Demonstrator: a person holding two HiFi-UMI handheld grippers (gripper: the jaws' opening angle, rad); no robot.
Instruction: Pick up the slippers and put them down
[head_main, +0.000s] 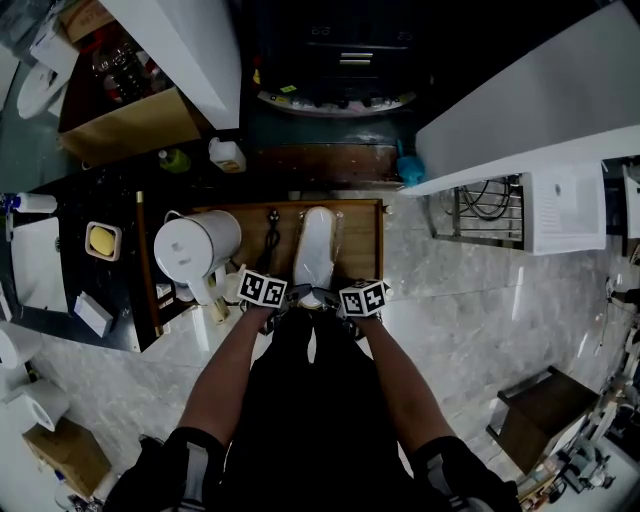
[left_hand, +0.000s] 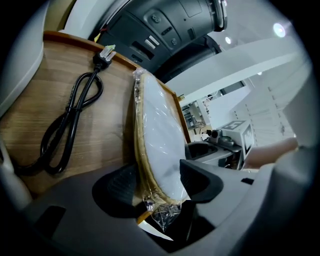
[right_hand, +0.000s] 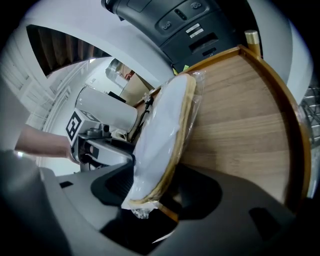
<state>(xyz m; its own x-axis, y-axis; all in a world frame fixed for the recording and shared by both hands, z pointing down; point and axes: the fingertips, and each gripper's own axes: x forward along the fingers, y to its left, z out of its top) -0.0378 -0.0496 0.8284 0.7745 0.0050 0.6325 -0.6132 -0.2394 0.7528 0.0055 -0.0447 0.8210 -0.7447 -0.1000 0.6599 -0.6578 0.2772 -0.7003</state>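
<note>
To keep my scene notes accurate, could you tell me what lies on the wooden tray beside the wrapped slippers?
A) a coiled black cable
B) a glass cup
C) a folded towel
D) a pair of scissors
A: a coiled black cable with its plug lies on the wooden tray, just to one side of the wrapped slippers.

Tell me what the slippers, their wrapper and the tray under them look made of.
Slippers: white matte fabric, probably cloth, with a tan woven-looking edge, perhaps straw.
Wrapper: thin clear plastic film, glossy and crinkled at the end.
Tray: wood or wood veneer, with visible grain and a smooth satin finish.
</note>
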